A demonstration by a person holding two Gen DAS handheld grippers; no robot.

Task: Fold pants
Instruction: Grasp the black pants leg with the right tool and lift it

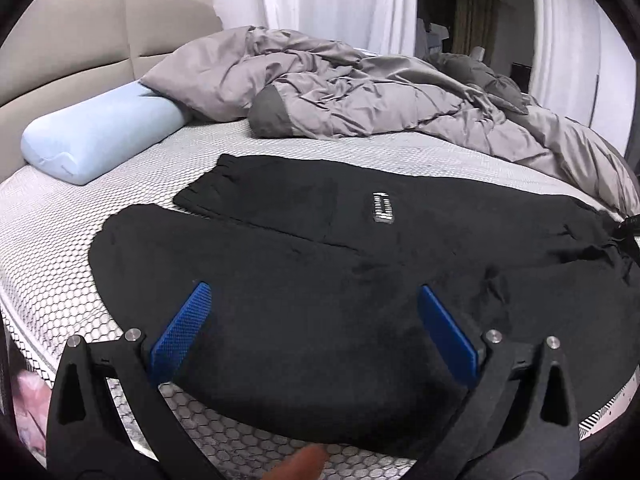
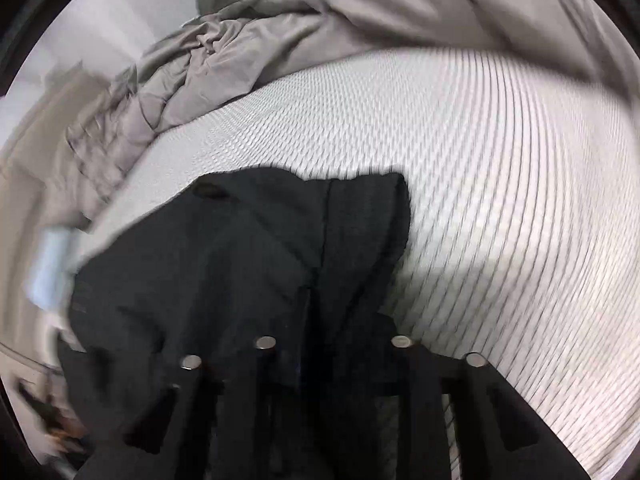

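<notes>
The black pants (image 1: 320, 272) lie spread on the bed (image 1: 52, 264), long axis running left to right, waistband at right. The left gripper (image 1: 312, 328) hovers with fingers released over the near leg. The right gripper (image 2: 332, 360) is clenched on a bunched fold of cloth, so it looks the nearer hand to carry the fold.

Left wrist view: from the near edge of the mattress (image 1: 52, 264), low, facing across the bed toward the headboard (image 1: 80, 40) and curtains (image 1: 320, 0); sharp; pants (image 1: 320, 280) close below the lens.

Right wrist view: steeply downward onto the mattress (image 2: 480, 160), very near the pants (image 2: 240, 280), which fill the lower half; blurred.

Shared by both: pants, mattress, duvet (image 1: 360, 88) (image 2: 240, 40), pillow (image 1: 100, 132) (image 2: 50, 272).
</notes>
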